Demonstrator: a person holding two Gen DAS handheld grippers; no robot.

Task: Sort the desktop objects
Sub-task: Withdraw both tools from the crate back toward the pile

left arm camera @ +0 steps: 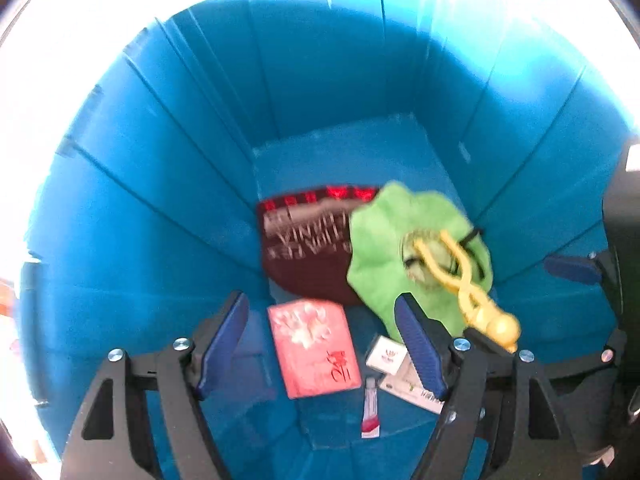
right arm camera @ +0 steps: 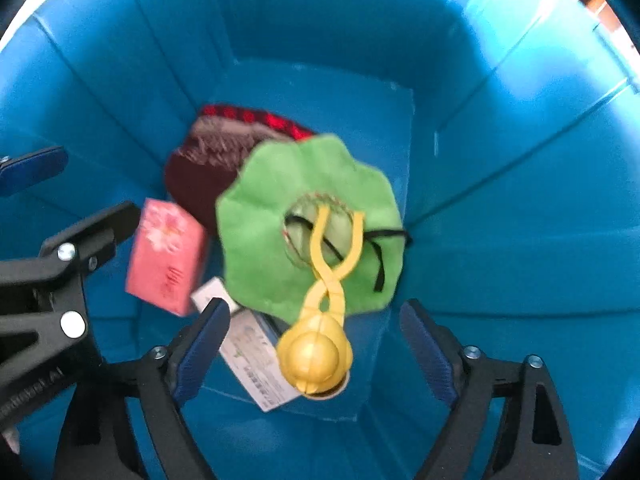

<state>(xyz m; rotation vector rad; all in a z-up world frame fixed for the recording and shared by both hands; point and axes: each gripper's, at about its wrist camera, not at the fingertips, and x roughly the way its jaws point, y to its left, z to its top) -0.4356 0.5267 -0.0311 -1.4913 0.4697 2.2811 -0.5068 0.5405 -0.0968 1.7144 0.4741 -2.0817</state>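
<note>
Both wrist views look down into a deep blue bin (left arm camera: pixel 160 200) (right arm camera: pixel 500 160). On its floor lie a dark red knit cap (left arm camera: pixel 308 248) (right arm camera: pixel 200 168), a green scalloped hat (left arm camera: pixel 384 240) (right arm camera: pixel 272 216), a yellow ball-ended tong toy (left arm camera: pixel 476 296) (right arm camera: pixel 320 328) on the hat, a pink packet (left arm camera: pixel 312 348) (right arm camera: pixel 168 252), a small white box (left arm camera: pixel 386 354), a small tube (left arm camera: pixel 371 408) and a white card (right arm camera: pixel 256 364). My left gripper (left arm camera: pixel 324 348) is open and empty above the packet. My right gripper (right arm camera: pixel 316 344) is open and empty above the yellow toy.
The bin's ribbed walls surround both grippers on all sides. The right gripper's blue pad (left arm camera: pixel 572 270) shows at the right edge of the left wrist view; the left gripper's frame (right arm camera: pixel 60 264) shows at the left of the right wrist view.
</note>
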